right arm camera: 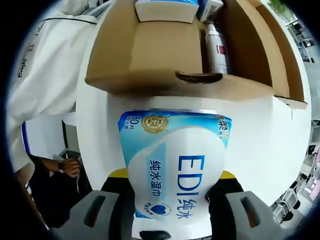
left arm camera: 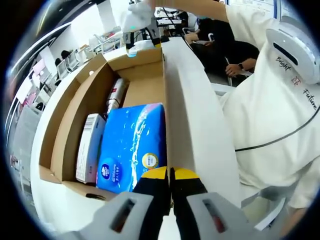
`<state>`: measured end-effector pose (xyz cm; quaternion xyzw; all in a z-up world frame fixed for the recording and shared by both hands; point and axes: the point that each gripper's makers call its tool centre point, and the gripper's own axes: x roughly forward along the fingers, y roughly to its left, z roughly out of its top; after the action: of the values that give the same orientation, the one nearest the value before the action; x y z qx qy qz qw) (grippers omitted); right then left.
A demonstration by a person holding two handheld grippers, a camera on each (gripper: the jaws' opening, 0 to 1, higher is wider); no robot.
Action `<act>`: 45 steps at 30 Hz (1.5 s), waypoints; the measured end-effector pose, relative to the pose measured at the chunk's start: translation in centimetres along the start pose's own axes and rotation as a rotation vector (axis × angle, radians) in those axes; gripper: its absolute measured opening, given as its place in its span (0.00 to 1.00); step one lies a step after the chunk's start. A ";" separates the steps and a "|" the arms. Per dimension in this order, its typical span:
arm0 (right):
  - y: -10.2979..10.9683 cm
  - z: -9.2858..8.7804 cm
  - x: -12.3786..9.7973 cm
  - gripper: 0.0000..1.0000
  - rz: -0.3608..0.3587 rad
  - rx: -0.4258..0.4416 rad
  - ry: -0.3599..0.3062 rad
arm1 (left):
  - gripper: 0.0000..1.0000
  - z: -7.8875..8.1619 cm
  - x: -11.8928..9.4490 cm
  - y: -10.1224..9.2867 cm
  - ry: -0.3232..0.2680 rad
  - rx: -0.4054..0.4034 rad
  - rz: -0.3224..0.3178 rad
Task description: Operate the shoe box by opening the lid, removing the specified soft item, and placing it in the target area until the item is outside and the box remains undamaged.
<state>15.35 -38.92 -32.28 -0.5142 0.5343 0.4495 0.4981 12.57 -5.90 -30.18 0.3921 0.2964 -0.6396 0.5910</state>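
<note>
Right gripper point(right arm camera: 175, 200): jaws clamped on either side of a soft wet-wipes pack point(right arm camera: 175, 165), pale blue and white with "EDI" in blue and a gold seal near its top edge. Pack is out of the box, held over the white table point(right arm camera: 260, 135) just in front of the box's near wall. Beyond it, the shoe box point(right arm camera: 150, 55), brown cardboard, lid off or folded away, with a finger notch in the near wall; a white bottle point(right arm camera: 217, 47) lies inside. Left gripper point(left arm camera: 170, 187): black jaws with yellow tips, closed together on nothing, resting at the box's rim. Past them, inside the box, a blue tissue pack point(left arm camera: 135, 145), a white carton point(left arm camera: 90, 147) beside it, the bottle further in. A person in a white shirt point(left arm camera: 270, 115) stands close alongside. Far off, office desks and seated people, blurred.
</note>
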 end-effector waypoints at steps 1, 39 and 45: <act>0.0 0.0 0.0 0.58 0.000 -0.001 -0.001 | 0.01 0.0 0.0 0.0 -0.001 -0.001 -0.002; -0.2 -0.7 -2.4 0.49 -0.047 0.027 0.002 | 0.01 0.1 0.1 0.1 -0.009 -0.005 -0.001; -0.1 0.4 -4.7 0.37 -0.054 0.109 -0.077 | 0.01 0.1 0.1 0.1 -0.009 -0.003 -0.001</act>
<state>15.39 -38.03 -27.66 -0.4827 0.5243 0.4255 0.5577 12.61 -6.06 -30.21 0.3883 0.2948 -0.6412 0.5926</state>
